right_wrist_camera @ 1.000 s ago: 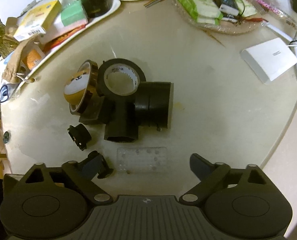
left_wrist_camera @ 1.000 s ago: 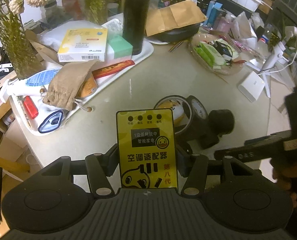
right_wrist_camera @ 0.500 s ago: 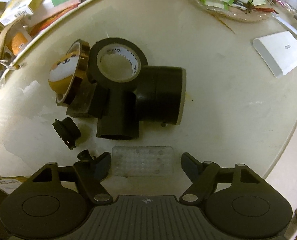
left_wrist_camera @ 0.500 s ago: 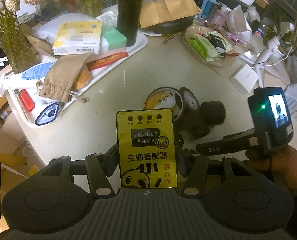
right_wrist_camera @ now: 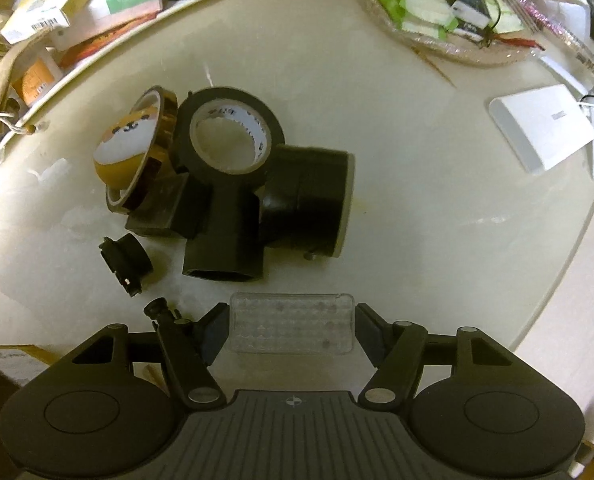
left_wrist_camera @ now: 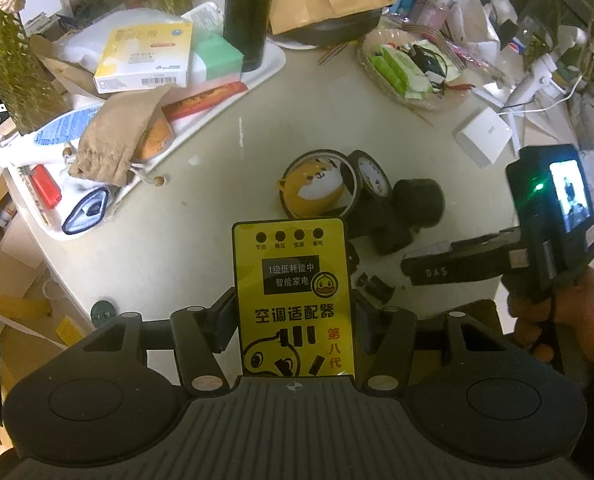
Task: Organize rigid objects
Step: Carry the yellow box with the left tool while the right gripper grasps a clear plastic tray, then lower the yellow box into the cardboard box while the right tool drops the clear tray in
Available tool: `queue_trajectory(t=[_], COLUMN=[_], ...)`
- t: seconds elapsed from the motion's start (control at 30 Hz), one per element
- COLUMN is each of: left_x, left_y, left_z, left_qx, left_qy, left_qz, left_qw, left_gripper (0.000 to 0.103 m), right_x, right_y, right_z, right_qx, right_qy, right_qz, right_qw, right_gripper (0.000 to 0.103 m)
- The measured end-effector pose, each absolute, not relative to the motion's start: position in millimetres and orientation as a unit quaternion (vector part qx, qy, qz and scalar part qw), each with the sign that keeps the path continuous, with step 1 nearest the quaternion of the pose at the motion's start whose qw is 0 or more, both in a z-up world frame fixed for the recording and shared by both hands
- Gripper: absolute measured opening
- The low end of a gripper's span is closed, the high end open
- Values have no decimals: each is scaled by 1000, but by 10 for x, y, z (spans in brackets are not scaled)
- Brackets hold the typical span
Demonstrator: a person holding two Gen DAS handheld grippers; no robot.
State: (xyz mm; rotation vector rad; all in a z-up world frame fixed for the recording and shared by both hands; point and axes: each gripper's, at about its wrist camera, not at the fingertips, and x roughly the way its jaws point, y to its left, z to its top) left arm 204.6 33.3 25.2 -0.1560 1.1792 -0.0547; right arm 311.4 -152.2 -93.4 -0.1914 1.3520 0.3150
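My left gripper (left_wrist_camera: 295,322) is shut on a yellow adapter box (left_wrist_camera: 293,292) with a duck print, held upright above the table. In the right wrist view my right gripper (right_wrist_camera: 292,328) points down at a clear plastic plate (right_wrist_camera: 293,322) lying flat on the table. Its jaws are closing, with the plate between them and a narrow gap left at each end. Just beyond lie a dog-print tape roll (right_wrist_camera: 137,140), a black tape roll (right_wrist_camera: 229,136), a black cylinder (right_wrist_camera: 309,204), black blocks (right_wrist_camera: 225,240) and a small black part (right_wrist_camera: 127,260).
A white tray (left_wrist_camera: 275,66) crowded with boxes, a cloth pouch and a dark bottle (left_wrist_camera: 249,12) stands at the back left. A dish of packets (right_wrist_camera: 437,12) and a white box (right_wrist_camera: 541,128) lie to the right. The table's curved edge (right_wrist_camera: 569,248) runs close on the right.
The right gripper's jaws have narrowed around the clear plate, and the tapes now look closer. In the left wrist view the hand holding the right gripper has come into sight.
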Motion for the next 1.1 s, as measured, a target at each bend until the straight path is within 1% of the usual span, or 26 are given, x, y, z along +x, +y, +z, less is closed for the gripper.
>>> queue_trajectory(t=[0.6,0.9,1.1], left_x=[1942,1871,1801], left_y=[169,105,67], left_z=[296,263,218], left_qx=[-66,-63,-65], left_qy=[577,588,598], left_qz=[-46,-53,-58], left_qw=[813,804,797], left_gripper=[55,55,55], right_x=[2782,2515,2307], right_y=[-1727,-1779,-1799], right_z=[-116,83,103], right_qx=[-92,-81,-75], right_qy=[602,601,605], right_qz=[182,208,225], right_qw=[772,768,760], right_gripper=[69,70,70])
